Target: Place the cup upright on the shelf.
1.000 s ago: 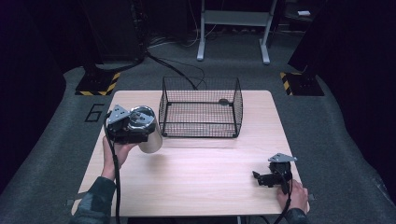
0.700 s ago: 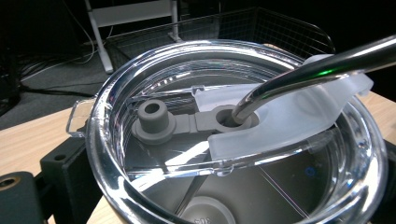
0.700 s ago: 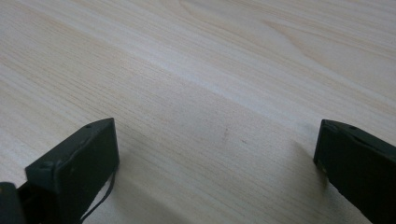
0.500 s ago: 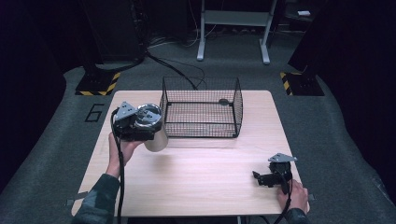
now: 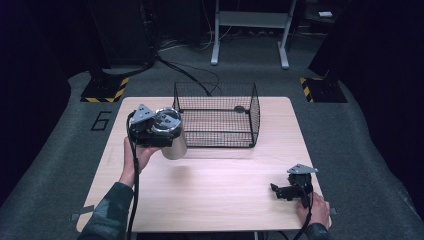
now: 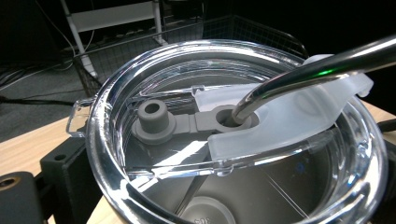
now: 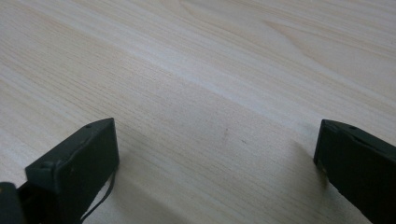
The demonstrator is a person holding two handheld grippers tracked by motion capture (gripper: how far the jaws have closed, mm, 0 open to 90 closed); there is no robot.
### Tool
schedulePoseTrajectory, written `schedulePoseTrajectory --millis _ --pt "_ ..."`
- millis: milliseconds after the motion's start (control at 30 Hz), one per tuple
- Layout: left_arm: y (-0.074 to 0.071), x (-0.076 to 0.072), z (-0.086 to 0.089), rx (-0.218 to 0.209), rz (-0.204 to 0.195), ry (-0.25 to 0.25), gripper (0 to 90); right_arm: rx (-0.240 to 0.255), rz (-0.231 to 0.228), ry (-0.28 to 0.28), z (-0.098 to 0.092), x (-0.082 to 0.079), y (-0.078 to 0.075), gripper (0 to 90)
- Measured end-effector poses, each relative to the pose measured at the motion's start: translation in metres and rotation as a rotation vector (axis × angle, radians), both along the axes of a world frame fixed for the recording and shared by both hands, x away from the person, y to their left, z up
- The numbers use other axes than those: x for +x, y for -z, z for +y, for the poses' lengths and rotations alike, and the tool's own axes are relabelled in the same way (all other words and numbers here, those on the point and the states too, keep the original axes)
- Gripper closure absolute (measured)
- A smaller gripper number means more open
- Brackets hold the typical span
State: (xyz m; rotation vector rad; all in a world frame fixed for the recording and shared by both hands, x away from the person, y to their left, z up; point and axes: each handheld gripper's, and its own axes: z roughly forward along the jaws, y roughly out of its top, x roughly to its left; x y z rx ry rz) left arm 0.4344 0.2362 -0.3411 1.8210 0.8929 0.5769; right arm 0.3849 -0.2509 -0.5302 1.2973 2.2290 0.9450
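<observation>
The left gripper holds the steel tumbler aloft beside the wire basket; judged best lifted level over the rim; right gripper rests wide open, empty, on the desk.

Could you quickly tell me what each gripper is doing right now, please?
Left gripper: shut on the steel tumbler, held off the table beside the wire basket.
Right gripper: open, holding nothing, low over the table.
</observation>
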Motion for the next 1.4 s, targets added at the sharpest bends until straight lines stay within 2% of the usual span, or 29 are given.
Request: schedulePoseTrajectory --millis 133,433,767,900,1000,1100,1400 --pt "-0.005 0.002 -0.005 0.008 -0.002 0.017 3.9 -0.002 -0.002 -0.003 0.000 0.000 0.000 0.0" --pt "-0.015 0.011 -0.015 -0.005 -0.009 0.034 3.9 0.000 0.000 -0.001 0.000 0.000 0.000 0.0" --pt "-0.028 0.019 -0.025 -0.001 -0.018 0.052 3.9 -0.001 -0.002 -0.003 0.000 0.000 0.000 0.0" --pt "-0.031 0.022 -0.029 -0.009 -0.022 0.051 3.9 -0.001 -0.001 -0.002 0.000 0.000 0.000 0.0" --pt "-0.035 0.024 -0.030 0.001 -0.023 0.057 3.9 0.000 -0.001 -0.002 0.000 0.000 0.000 0.0" --pt "-0.040 0.028 -0.034 -0.004 -0.040 0.052 3.9 -0.001 -0.001 -0.003 0.000 0.000 0.000 0.0" --pt "-0.049 0.038 -0.040 0.008 -0.046 0.051 3.9 -0.001 -0.001 -0.003 0.000 0.000 0.000 0.0"
